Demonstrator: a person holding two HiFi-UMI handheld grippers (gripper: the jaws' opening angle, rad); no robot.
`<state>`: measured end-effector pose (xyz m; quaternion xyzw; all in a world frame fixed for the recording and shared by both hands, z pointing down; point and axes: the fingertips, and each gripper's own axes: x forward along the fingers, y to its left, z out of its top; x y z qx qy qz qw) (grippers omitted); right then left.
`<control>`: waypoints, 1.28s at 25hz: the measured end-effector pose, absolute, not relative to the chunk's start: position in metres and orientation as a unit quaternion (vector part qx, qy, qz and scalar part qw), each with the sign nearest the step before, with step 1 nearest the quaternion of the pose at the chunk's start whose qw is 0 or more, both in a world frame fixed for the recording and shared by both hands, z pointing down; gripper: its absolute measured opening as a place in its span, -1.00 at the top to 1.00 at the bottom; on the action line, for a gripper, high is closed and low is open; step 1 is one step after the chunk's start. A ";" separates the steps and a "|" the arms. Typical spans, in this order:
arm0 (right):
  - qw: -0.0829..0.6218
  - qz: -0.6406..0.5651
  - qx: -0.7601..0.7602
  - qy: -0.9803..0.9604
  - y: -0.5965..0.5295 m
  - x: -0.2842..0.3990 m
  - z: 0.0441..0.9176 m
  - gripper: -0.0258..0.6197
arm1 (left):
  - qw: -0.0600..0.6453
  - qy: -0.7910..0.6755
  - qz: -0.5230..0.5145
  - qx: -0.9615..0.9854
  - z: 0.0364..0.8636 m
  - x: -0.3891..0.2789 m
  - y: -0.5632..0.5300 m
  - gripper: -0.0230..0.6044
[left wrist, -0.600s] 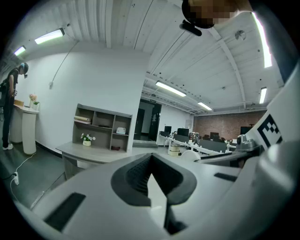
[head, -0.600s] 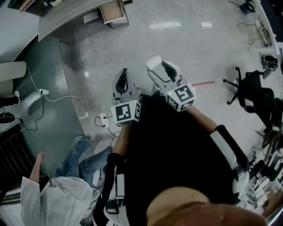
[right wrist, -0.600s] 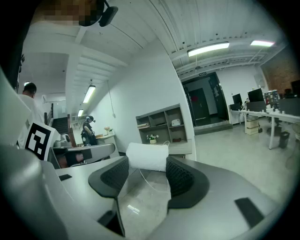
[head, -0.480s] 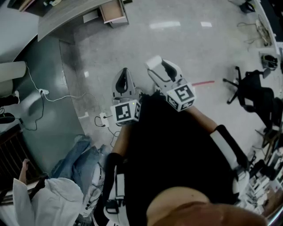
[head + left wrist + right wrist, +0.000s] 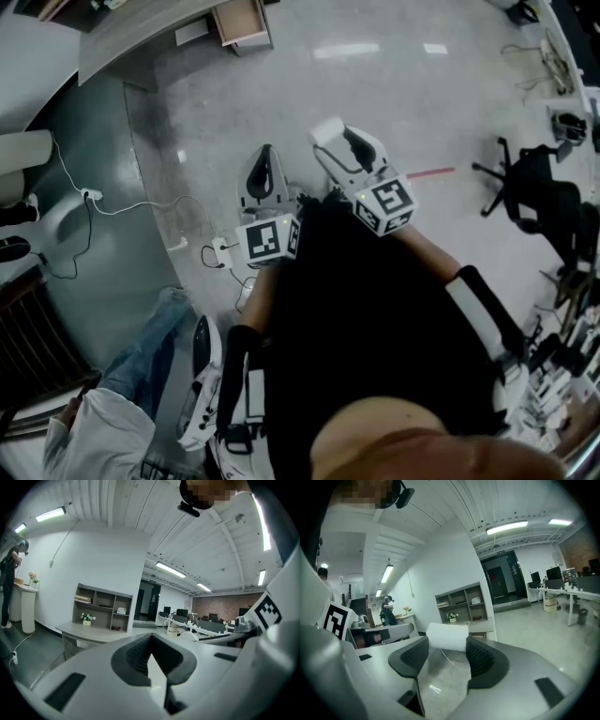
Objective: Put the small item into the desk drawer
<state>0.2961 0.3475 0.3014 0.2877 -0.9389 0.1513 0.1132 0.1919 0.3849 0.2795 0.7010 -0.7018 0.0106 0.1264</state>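
Note:
In the head view my right gripper point(image 5: 330, 139) points across the floor and is shut on a small white item point(image 5: 326, 129) at its tips. The right gripper view shows that white, roll-like item point(image 5: 446, 636) pressed between the two dark pads point(image 5: 480, 657). My left gripper point(image 5: 262, 174) is beside it, slightly lower, with its jaws shut and nothing in them; its pads point(image 5: 136, 656) meet at the tips. The grey desk point(image 5: 131, 33) with an open wooden drawer point(image 5: 242, 22) is far off at the top of the head view.
A shelf unit point(image 5: 461, 603) stands behind the desk point(image 5: 89, 632). A power strip with white cable point(image 5: 218, 251) lies on the floor by my left side. A person in a white coat and jeans point(image 5: 103, 431) is at lower left. A black office chair point(image 5: 534, 192) stands on the right.
The person at lower left has moved down toward the picture's bottom edge. Both grippers stay almost where they were, the right one still shut on the white item.

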 end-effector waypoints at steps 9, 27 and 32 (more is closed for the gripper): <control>0.111 0.149 0.292 -0.938 0.366 0.268 0.301 0.14 | 0.132 -0.701 0.000 0.701 0.279 0.165 0.402 0.93; 0.110 0.151 0.279 -0.942 0.357 0.226 0.314 0.14 | 0.115 -0.698 0.008 0.707 0.291 0.130 0.397 0.93; 0.110 0.152 0.274 -0.943 0.333 0.206 0.318 0.14 | 0.118 -0.701 0.006 0.704 0.294 0.112 0.373 0.93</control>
